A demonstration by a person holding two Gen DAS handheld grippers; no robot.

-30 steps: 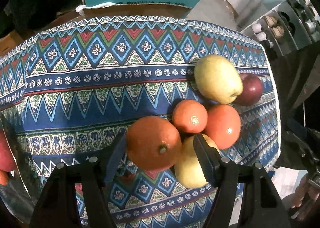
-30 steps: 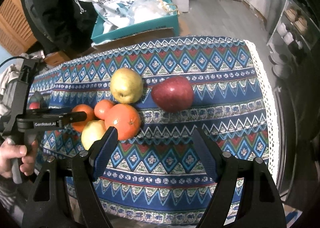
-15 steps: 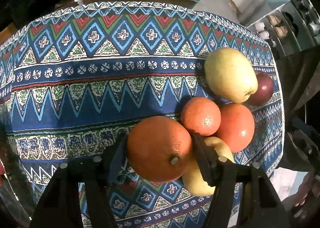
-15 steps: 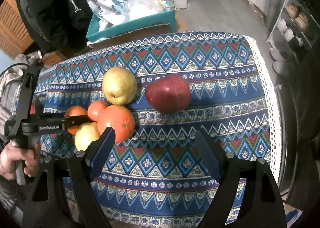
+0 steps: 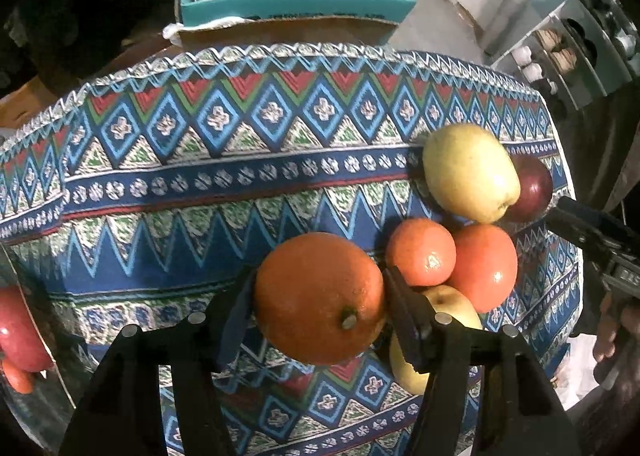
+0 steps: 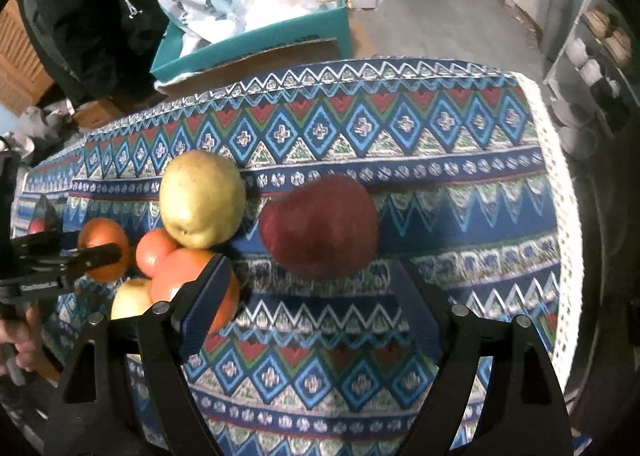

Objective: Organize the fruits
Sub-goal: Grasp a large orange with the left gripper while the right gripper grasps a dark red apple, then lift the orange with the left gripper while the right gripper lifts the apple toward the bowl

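My left gripper (image 5: pixel 318 304) is shut on a large orange (image 5: pixel 320 298), held just above the patterned tablecloth (image 5: pixel 200 176). To its right lie a small orange (image 5: pixel 420 252), a reddish orange (image 5: pixel 486 266), a yellow apple (image 5: pixel 454 312) partly behind the right finger, a yellow pear (image 5: pixel 468 172) and a dark red apple (image 5: pixel 532 188). My right gripper (image 6: pixel 308 288) is open, its fingers either side of the red apple (image 6: pixel 320 226) and just short of it. The pear (image 6: pixel 202 198) and the held orange (image 6: pixel 104 254) lie to its left.
A teal box (image 5: pixel 296 4) with plastic bags stands beyond the table's far edge. A metal bowl (image 5: pixel 36 396) with red fruit (image 5: pixel 18 330) sits at the left edge. Shelves (image 6: pixel 596 52) stand to the right. The cloth's lace edge (image 6: pixel 560 196) marks the table's right side.
My left gripper closed on the large orange and has lifted it slightly. My right gripper moved forward toward the red apple, which now sits between its fingers.
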